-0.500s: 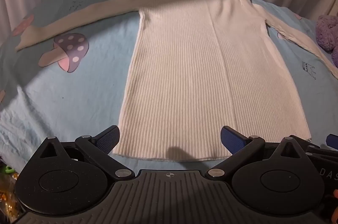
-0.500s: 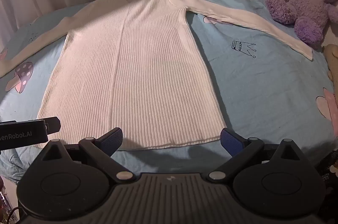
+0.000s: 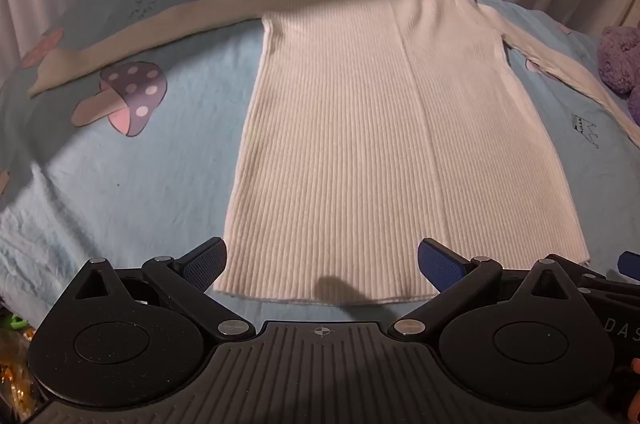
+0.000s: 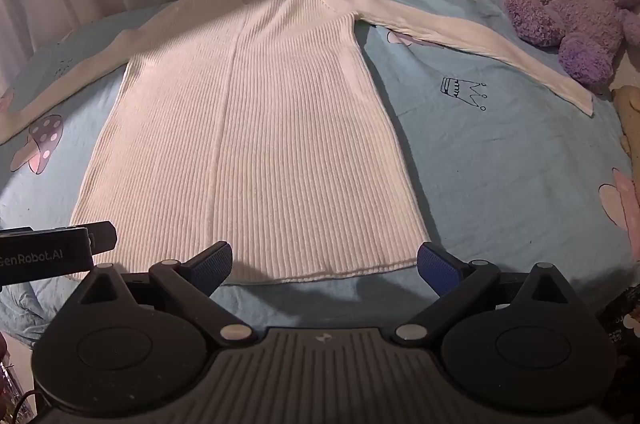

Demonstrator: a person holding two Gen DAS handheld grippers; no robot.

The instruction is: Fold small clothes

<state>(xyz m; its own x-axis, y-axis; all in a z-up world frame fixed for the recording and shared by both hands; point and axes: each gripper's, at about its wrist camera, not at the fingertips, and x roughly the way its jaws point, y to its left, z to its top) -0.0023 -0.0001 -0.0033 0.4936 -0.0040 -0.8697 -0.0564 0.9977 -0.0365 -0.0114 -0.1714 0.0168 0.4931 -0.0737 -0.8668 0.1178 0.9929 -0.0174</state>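
While flat, sweater (image 4: 256,128), gripper (image 4: 48,256) ("enRobot.AI", perhaps)

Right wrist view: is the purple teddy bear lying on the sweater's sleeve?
No. The purple teddy bear sits just beyond the white ribbed sweater, whose sleeve runs in front of it.

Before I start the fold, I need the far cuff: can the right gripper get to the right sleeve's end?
Probably yes. The right gripper is open, the sleeve lies flat, though the purple teddy bear crowds its cuff.
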